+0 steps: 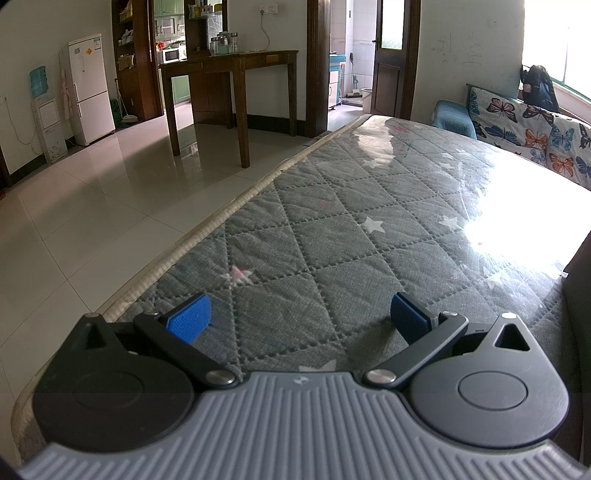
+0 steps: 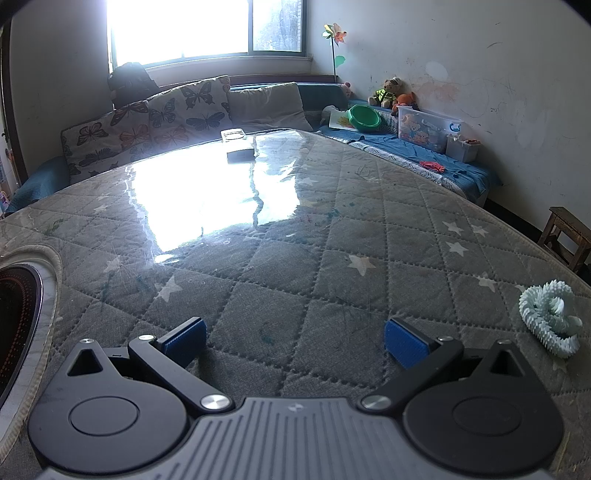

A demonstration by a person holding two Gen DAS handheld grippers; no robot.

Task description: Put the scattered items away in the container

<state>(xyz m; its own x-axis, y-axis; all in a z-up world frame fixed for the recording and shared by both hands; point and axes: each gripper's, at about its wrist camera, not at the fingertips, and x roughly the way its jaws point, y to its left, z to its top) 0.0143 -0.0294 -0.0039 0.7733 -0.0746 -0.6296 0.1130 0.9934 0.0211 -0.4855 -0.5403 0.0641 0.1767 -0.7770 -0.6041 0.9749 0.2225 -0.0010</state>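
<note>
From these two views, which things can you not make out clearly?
- Right wrist view: dark round object, cut off by the left edge.
- Right wrist view: flat items at the far end of the quilted table, backlit by window glare.
- Left wrist view: the table's right part, washed out by glare.

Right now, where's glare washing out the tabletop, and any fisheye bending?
Left wrist view: glare blows out the table's far right, and its edge curves. Right wrist view: window overexposed, a reflection whites out mid-table, the sofa is backlit dark; the toy stays readable.
</note>
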